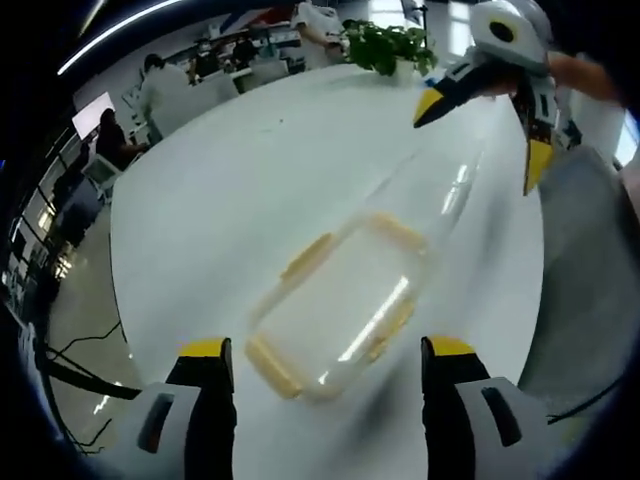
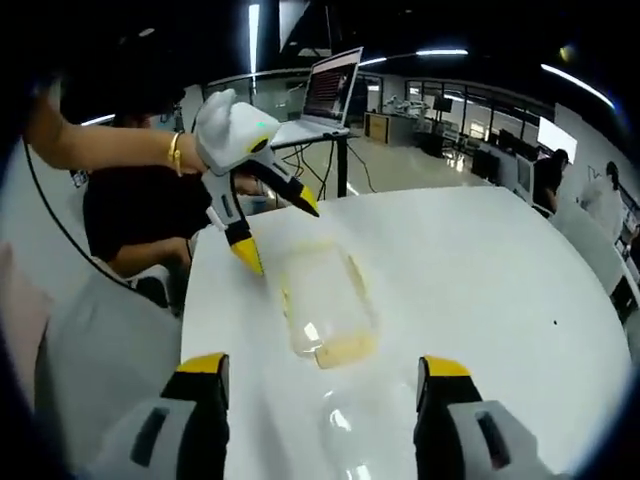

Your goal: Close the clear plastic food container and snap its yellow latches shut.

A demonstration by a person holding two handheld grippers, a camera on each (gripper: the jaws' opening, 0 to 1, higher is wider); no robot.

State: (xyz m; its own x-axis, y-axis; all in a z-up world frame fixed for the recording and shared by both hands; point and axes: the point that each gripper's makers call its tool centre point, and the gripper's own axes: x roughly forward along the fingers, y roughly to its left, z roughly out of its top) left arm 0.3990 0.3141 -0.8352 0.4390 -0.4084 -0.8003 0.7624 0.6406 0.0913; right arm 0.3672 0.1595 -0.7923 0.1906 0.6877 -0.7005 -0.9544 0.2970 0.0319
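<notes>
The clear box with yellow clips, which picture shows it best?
The left gripper view: the clear box lies close and large there, with yellow clips showing along its edges, though blurred. The right gripper view shows it smaller and farther off, with one yellow end visible.

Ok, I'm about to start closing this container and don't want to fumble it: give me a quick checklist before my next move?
1. Left hand-held gripper open and empty: ok.
2. Right hand-held gripper open and empty: ok.
3. Clear container lying on the white table, between both grippers: ok.
4. Yellow latches in sight: ok; snapped or loose: cannot tell, the picture is blurred.
5. Lid seated on the base: cannot tell.
6. Table around the container free of obstacles: ok; the plant stands at the far edge.
</notes>
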